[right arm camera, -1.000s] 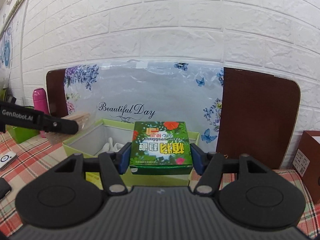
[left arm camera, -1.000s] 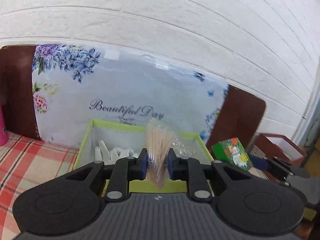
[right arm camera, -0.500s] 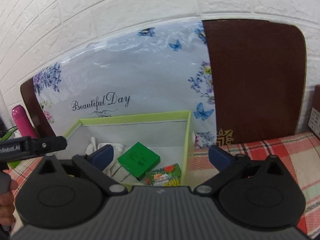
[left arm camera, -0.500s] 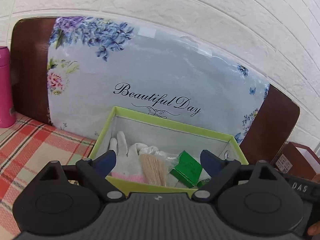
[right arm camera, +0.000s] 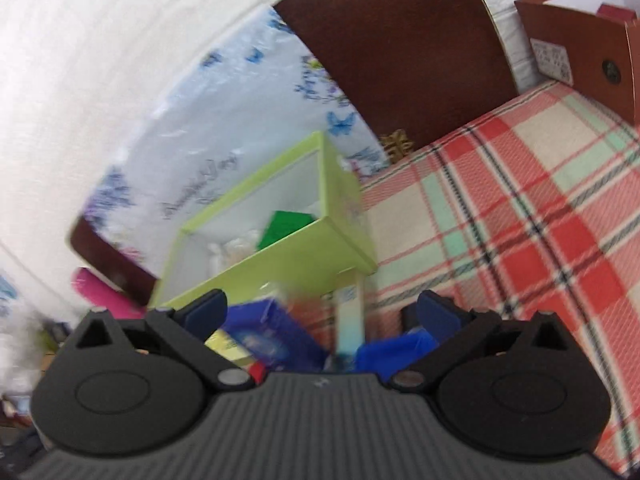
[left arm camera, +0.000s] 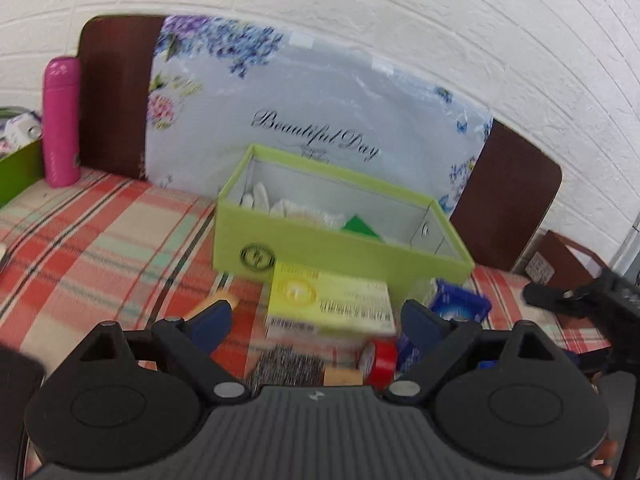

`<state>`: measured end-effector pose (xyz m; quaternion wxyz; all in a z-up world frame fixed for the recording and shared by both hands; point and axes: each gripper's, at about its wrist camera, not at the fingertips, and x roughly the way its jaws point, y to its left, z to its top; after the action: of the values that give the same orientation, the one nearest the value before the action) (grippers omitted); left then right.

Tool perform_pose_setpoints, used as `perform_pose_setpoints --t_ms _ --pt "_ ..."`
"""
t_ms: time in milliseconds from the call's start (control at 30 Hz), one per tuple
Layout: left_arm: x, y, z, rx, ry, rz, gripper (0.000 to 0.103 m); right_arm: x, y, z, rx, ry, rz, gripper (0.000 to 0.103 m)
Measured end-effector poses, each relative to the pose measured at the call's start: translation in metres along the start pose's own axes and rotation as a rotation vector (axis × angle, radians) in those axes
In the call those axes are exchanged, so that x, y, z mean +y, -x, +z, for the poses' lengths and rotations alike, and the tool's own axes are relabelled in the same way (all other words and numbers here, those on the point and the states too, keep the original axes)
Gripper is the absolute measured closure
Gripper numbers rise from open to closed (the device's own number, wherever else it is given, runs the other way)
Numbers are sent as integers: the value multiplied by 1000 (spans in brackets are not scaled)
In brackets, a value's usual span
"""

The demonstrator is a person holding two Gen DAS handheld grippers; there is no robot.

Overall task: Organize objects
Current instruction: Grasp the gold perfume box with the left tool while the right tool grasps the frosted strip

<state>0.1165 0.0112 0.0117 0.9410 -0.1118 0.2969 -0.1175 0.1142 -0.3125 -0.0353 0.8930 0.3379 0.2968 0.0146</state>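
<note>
While both views are smeared by motion blur, the main layout reads clearly enough. The left tongs (left arm camera: 314, 316) stand wide apart with nothing clamped between them, and the right tongs (right arm camera: 320, 316) are likewise spread wide and empty.

A lime-green box (left arm camera: 320, 248) sits on the plaid-covered surface (left arm camera: 100, 240), close in front of a floral board (left arm camera: 320, 112) lettered "Beautiful Day" that leans against the white brick wall (left arm camera: 360, 8). Inside the box lie white gloves (left arm camera: 256, 196), something pale and crinkly beside them that is too blurred to name, and a green packet (left arm camera: 360, 226) toward the right end. From the right wrist the same box (right arm camera: 280, 256) appears tilted, with the green packet (right arm camera: 284, 228) showing above its near wall.

Just in front of the box, between the left tongs' fingers, rests a yellow carton (left arm camera: 332, 300) with a barcode on its near face. Right of it is a blue packet (left arm camera: 460, 306); below it a red roll (left arm camera: 380, 360) and a dark grey speckled item (left arm camera: 288, 368) sit near the tool body. In the right wrist view a blue packet (right arm camera: 264, 336) and a pale upright tube-like object (right arm camera: 348, 320) lie between the fingers, though blur hides their detail.

A pink bottle (left arm camera: 60, 120) stands upright at the left, near a dark green bin (left arm camera: 16, 172). A brown box (right arm camera: 580, 40) stands on the surface well to the right.
</note>
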Motion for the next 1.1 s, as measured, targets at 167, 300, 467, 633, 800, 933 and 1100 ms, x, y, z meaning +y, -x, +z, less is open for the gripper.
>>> perform_pose_setpoints --t_ms 167,300,467,633,800,933,1100 --pt "4 12 -31 58 -11 22 9 4 31 -36 -57 163 90 0" --pt "4 18 -49 110 -16 39 8 17 41 -69 -52 365 38 0" --pt "6 22 -68 182 -52 15 8 24 47 -110 -17 525 50 0" --pt "9 23 -78 179 -24 -26 8 34 46 -135 -19 689 10 0" --pt "9 28 -73 140 -27 -7 8 44 28 -143 -11 847 37 0" --pt "18 28 -69 137 14 -9 8 57 7 -146 -8 976 81 13" --pt "16 24 -69 132 -3 -17 8 57 -33 -145 99 1032 63 33"
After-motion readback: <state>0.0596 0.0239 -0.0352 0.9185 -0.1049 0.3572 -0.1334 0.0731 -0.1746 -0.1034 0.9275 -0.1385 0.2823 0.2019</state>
